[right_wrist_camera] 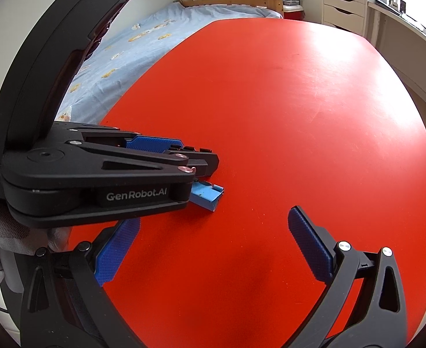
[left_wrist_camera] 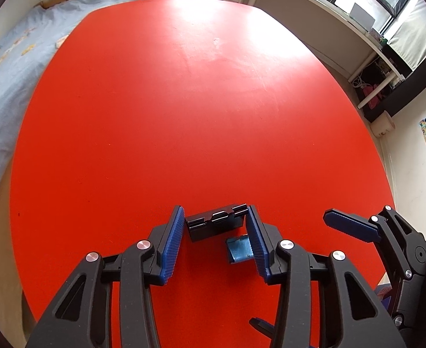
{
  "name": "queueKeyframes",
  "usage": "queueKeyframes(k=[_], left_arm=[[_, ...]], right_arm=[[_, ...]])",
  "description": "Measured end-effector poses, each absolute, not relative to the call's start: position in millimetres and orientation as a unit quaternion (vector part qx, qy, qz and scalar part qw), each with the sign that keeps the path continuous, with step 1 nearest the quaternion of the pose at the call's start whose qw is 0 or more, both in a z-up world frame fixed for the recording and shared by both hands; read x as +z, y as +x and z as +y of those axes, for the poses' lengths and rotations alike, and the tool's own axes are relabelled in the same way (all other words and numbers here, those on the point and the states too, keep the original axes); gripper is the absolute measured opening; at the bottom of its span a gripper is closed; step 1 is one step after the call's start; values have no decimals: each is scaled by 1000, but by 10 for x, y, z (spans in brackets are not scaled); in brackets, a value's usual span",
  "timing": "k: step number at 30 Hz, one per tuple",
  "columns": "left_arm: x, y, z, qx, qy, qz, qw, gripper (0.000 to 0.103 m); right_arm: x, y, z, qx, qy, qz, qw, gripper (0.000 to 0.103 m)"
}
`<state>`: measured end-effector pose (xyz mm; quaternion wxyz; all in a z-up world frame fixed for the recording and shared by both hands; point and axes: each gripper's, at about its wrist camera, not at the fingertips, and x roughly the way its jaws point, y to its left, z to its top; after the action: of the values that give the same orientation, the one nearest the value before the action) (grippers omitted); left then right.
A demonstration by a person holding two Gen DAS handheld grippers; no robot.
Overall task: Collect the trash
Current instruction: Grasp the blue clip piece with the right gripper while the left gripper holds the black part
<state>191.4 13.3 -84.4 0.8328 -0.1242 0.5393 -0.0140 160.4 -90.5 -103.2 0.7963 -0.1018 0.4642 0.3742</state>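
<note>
- Black clip [left_wrist_camera: 216, 224] bracketed by left gripper [left_wrist_camera: 216, 233] pads, jaws narrow, near table [left_wrist_camera: 184, 101] near edge.
- Blue scrap [left_wrist_camera: 239, 250] beside it.
- Right gripper [right_wrist_camera: 213, 249] spread wide, nothing held.
- "GenRobot.AI" read.

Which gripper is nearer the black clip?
Left. The left gripper brackets the black clip between its open fingers; the right gripper sits off to its right, open.

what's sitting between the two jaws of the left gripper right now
In the left wrist view, a black plastic piece lies between the tips of the left gripper, with a small blue scrap just behind it, near the right-hand jaw.
</note>
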Motion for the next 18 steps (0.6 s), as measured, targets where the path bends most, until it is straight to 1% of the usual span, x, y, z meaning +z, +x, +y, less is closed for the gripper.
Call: queueKeyframes(k=[8,11,13,14,17,18], left_arm=[[-846,1920,235,-3,-137,534,835,43],[-842,1899,276,0,-143,531,835,42],[-835,1880,294,2,-146,529,836,42],[-832,1866,316,3,-147,528,836,42],[-824,1848,348,4,-150,527,837,41],[-823,1843,356,4,-151,526,837,41]], right_arm=[[-1070,1601,-790,369,-101,459,802,99],[-1102,1578,-744,363,-109,460,803,84],[-1123,1578,-727,360,-109,462,803,82],[-1127,1580,-720,358,-109,463,804,77],[-1121,1636,-664,353,-112,459,808,72],[-1118,1638,-649,352,-114,458,808,67]])
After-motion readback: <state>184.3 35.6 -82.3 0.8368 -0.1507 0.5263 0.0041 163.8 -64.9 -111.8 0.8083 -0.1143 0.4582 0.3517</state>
